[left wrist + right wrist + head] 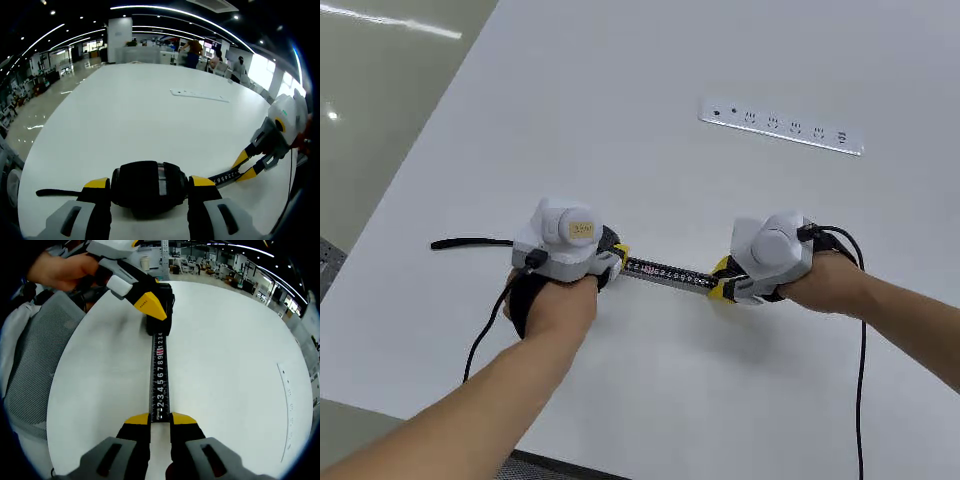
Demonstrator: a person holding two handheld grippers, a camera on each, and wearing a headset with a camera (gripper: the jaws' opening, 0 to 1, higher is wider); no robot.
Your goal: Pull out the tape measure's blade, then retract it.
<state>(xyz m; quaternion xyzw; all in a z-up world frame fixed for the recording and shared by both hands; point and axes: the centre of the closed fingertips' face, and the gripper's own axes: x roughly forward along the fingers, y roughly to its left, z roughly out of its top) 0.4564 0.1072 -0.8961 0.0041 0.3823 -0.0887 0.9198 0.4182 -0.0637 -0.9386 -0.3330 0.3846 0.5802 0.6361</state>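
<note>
So the left gripper [149, 184] is clamped shut on the tape measure case [148, 176], with one yellow-tipped jaw on each side. The case is right down at the white table [650, 100], though I can't tell if it's actually touching. The blade [160, 375] comes out of the case toward the person's right. The right gripper [160, 419] has its jaws pinched closed on the blade's far end. A short stretch of blade is out, straight between the two.

Room-wise there's loads of bare tabletop around the case. The table's left edge cuts diagonally well off to the case's left, with shiny floor past it. The near edge is back behind the case, under the person's forearms. There's a white power strip [780, 126] lying flat well beyond the case and off to its right. A black strap [470, 242] lies on the table just left of the case, trailing toward that left edge.

The right gripper view is where you can actually read the blade numerals, running up to the case. In the head view they're too small to make out. It also catches a grey mesh chair [40, 355] on the near side of the case. The left gripper view looks over the case down the table to some people [200, 52] past the far end.
</note>
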